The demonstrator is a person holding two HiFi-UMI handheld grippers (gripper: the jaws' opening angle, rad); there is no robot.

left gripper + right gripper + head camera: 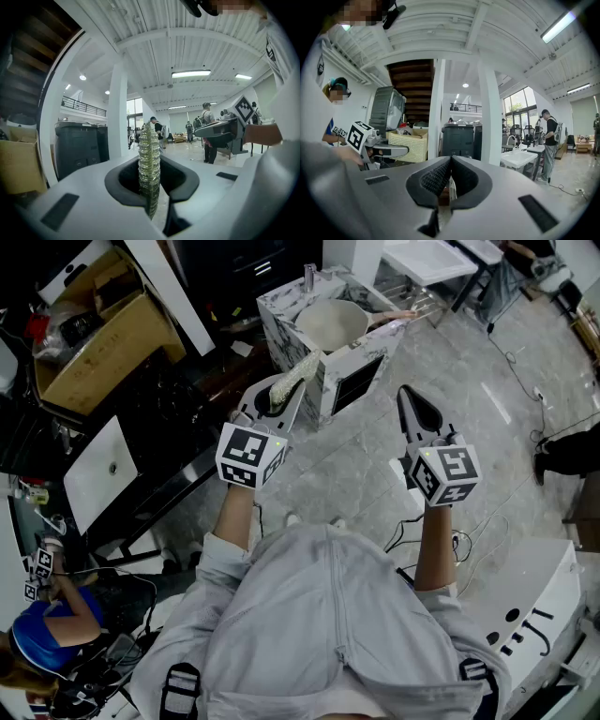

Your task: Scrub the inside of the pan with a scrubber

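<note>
Down on the floor stands the marble-patterned block (364, 360), and the pan (330, 322) sits on top of it, handle out to the right. Both grippers are held up short of it. The right gripper (412, 409) has its jaws pressed together on nothing, while the left gripper (278, 395) is clamped on the scrubber (298, 373), which sticks up just beside the block's near corner.

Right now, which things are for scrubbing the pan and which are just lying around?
For the job:
scrubber, clamped in the jaws of the left gripper
pan, on the marbled stand
right gripper, jaws together, empty

Just lying about:
cardboard box
floor cable
black bins
</note>
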